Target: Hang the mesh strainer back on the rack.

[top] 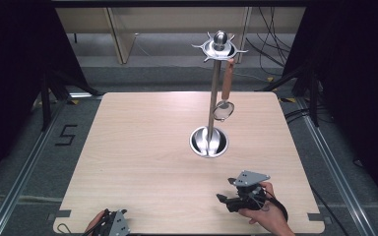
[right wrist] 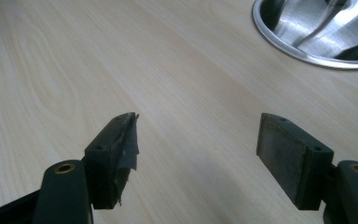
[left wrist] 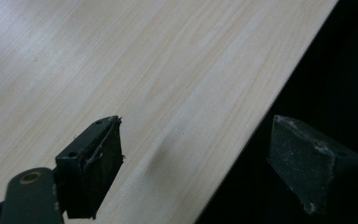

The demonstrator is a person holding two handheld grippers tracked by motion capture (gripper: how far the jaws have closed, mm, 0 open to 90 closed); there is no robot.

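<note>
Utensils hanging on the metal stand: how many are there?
1. A wooden-handled utensil hangs from the stand's top ring, right of the pole. The other hooks look empty.

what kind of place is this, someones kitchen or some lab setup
Probably a lab or recording setup, not a kitchen: a bare wooden table ringed by black curtains, loose cables on the floor, and a lone utensil stand as the prop.

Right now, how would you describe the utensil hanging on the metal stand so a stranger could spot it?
On the pale wooden table stands a tall steel utensil stand with a round dish base and a hooked crown. From one hook hangs a ladle-like utensil, its reddish-brown wooden handle above a small round metal bowl. It is the stand's sole hanging item, with colour among bare steel.
</note>
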